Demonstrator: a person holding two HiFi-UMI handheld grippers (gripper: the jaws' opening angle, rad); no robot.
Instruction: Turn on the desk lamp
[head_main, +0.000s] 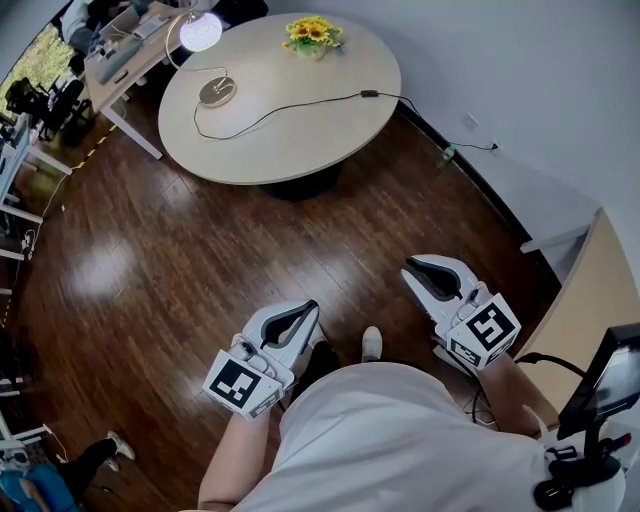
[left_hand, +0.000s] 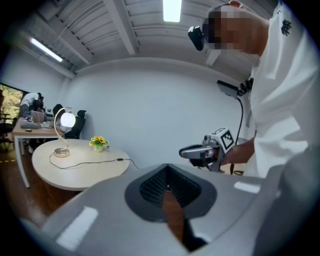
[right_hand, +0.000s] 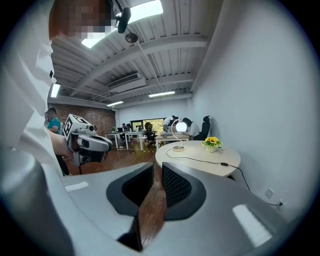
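A desk lamp (head_main: 200, 32) stands on the far left part of a round table (head_main: 300, 120), well apart from both grippers. It has a glowing white globe on a thin curved metal stem, which rises from a flat, round, shiny base. A thin black cord (head_main: 280, 108) with a small inline block snakes right from the base, across the pale, smooth tabletop, and drops off the right edge. A small pot of yellow flowers (head_main: 312, 33) sits at the far edge of the table.

Near the person's body, the left gripper (head_main: 311, 305) has its fingers together at the tips, with nothing between them. The right gripper (head_main: 411, 266) has its fingers all but together, with only a thin slit between them, also empty. Both have smooth white shells, dark ribbed pads and a marker cube.

The person's white shirt hides the arms and most of the legs; one shoe (head_main: 371, 343) shows.

The floor (head_main: 200, 260) is dark, glossy wood planks. A plain pale wall (head_main: 520, 80) runs along the right, with a socket (head_main: 470, 122) low on it. Far left, cluttered desks (head_main: 120, 55) and chairs are cut off by the picture's edge and are too small to make out clearly.
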